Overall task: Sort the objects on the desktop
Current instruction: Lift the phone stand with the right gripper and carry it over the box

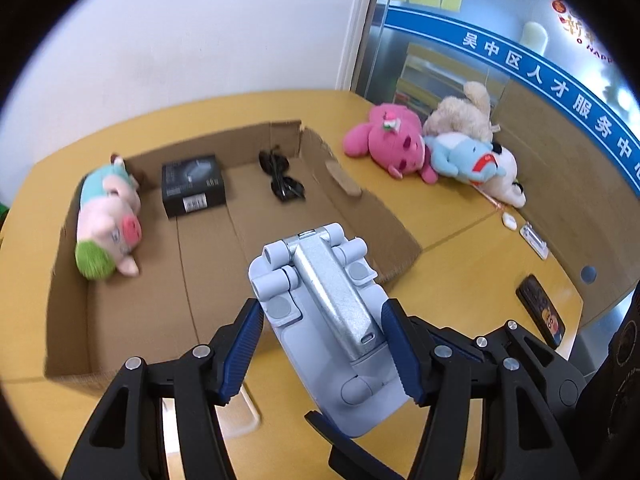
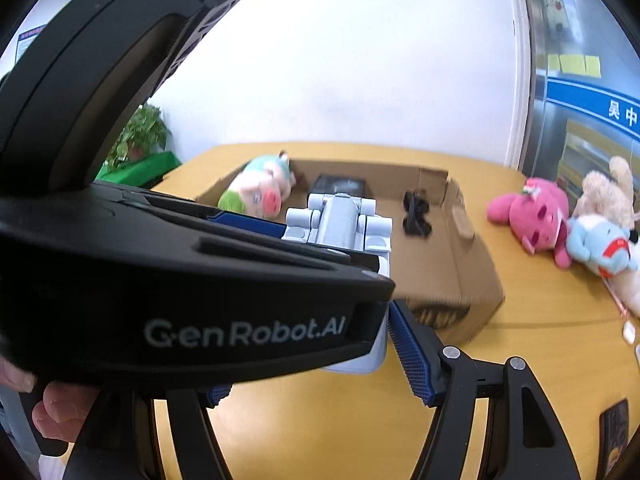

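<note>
Transport step: left tool [image 1: 322,344] clenched on folded pale-grey plastic phone stand [image 1: 320,312], held above shallow brown cardboard box [image 1: 132,320] at its near edge; right tool's state cannot be told. Next: advance, lower, release inside.

You hold a pale grey-blue stand [image 1: 320,320] with a silver arm between ribbed blue pads [image 1: 240,344]. Brown cardboard box [image 1: 360,200] – black box [image 1: 192,186], black sunglasses [image 1: 282,180], pink pig plush [image 1: 110,220] with green hair, teal shirt. Yellow table [image 1: 460,240].
</note>
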`<state>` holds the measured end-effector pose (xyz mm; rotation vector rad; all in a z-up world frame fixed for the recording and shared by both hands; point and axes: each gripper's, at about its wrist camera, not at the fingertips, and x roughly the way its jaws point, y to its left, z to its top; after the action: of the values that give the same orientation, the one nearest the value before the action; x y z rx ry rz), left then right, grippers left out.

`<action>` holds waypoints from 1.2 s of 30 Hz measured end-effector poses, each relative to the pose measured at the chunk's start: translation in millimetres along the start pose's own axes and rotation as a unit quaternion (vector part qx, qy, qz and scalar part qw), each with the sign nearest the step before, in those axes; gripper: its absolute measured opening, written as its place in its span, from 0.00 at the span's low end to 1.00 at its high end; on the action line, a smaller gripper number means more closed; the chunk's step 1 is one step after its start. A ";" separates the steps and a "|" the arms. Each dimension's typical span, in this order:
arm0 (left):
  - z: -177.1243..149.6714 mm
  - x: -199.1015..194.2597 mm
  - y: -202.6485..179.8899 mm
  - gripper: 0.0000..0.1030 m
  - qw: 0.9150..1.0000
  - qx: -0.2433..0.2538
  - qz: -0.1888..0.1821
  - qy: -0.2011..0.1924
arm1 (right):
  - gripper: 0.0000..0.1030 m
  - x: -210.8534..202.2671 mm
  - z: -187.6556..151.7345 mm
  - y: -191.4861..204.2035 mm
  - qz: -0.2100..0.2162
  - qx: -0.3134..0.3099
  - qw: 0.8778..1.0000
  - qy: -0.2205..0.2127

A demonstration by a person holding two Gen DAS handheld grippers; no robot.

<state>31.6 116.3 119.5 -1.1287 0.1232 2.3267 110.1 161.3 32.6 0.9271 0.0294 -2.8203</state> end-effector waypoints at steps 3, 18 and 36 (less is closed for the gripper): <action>12.6 -0.7 11.5 0.59 1.000 0.006 0.013 -0.003 | 0.65 12.0 21.4 0.7 0.003 0.002 1.000 -0.006; 79.3 78.9 47.9 0.59 0.998 0.009 -0.021 0.051 | 0.65 102.1 70.9 -55.5 0.016 0.060 0.997 0.035; 85.9 223.0 42.6 0.57 0.981 -0.031 -0.044 0.186 | 0.65 206.3 47.6 -154.7 0.036 0.130 0.972 0.191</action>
<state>-161.6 203.3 1.1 -1.5596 0.1336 2.0319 -107.4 277.8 -56.3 1.4834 -0.3241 -2.5759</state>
